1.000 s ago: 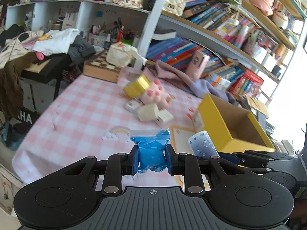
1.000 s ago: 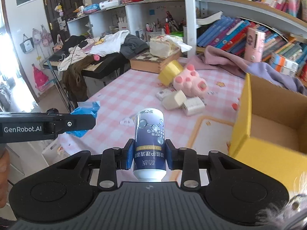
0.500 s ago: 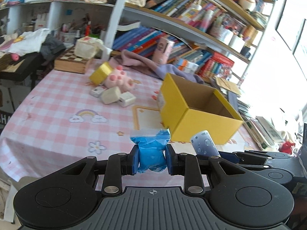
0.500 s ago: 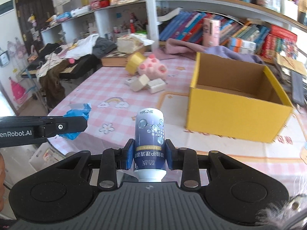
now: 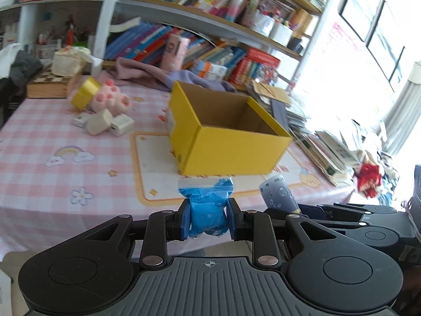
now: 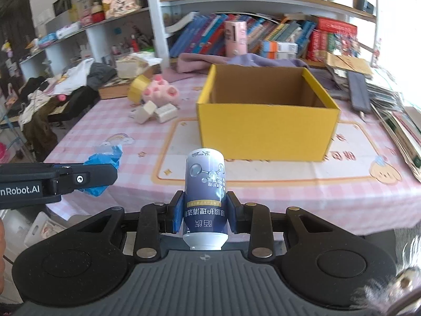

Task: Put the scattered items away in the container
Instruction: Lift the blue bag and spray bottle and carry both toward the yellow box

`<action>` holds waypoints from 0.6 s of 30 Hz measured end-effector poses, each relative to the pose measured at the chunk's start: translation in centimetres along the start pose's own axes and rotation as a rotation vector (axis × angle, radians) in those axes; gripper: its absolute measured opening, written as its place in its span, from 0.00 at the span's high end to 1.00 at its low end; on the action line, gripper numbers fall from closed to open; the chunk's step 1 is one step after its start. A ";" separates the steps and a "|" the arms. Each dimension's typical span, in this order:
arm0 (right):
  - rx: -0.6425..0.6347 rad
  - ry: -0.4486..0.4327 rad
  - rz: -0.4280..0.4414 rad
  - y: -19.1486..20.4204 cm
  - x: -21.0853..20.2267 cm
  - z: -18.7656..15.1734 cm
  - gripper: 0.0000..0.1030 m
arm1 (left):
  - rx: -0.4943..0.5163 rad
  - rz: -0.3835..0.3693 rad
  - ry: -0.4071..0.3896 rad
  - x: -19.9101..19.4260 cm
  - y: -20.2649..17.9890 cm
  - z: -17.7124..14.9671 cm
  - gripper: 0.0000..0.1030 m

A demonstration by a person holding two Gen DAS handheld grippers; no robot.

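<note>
The left claw [image 5: 208,220] grips a blue zip bag [image 5: 206,205]; the right claw [image 6: 204,217] clamps a purple-blue bottle [image 6: 205,192]. Both hover off the desk's [image 6: 289,173] near edge, facing the open yellow cardboard box [image 6: 265,129].

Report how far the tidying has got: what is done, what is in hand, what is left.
Done: nothing visible yet; what shows of the yellow box interior is bare cardboard. In hand: the left gripper is clamped on a blue bag, and the right gripper on a bottle, both short of the box. Left: the pink plush, yellow roll and small white boxes remain on the tablecloth.
</note>
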State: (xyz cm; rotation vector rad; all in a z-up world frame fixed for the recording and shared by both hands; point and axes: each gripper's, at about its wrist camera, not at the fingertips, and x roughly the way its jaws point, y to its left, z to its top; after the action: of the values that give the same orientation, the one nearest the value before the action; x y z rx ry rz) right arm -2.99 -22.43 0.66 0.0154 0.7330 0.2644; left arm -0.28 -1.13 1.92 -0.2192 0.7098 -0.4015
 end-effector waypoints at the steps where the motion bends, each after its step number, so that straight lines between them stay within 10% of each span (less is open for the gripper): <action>1: 0.007 0.001 -0.007 -0.2 -0.2 -0.2 0.70 | 0.008 -0.009 0.006 0.1 -0.3 0.0 0.75; 18: 0.074 -0.013 -0.113 -3.8 -1.4 -0.1 0.70 | 0.093 -0.113 0.031 3.0 -3.6 1.4 0.75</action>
State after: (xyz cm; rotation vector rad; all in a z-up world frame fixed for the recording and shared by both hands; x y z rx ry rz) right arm -3.14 -26.44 1.10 0.0457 0.7280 0.1287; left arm 1.68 -5.57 2.41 -0.1656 0.7091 -0.5452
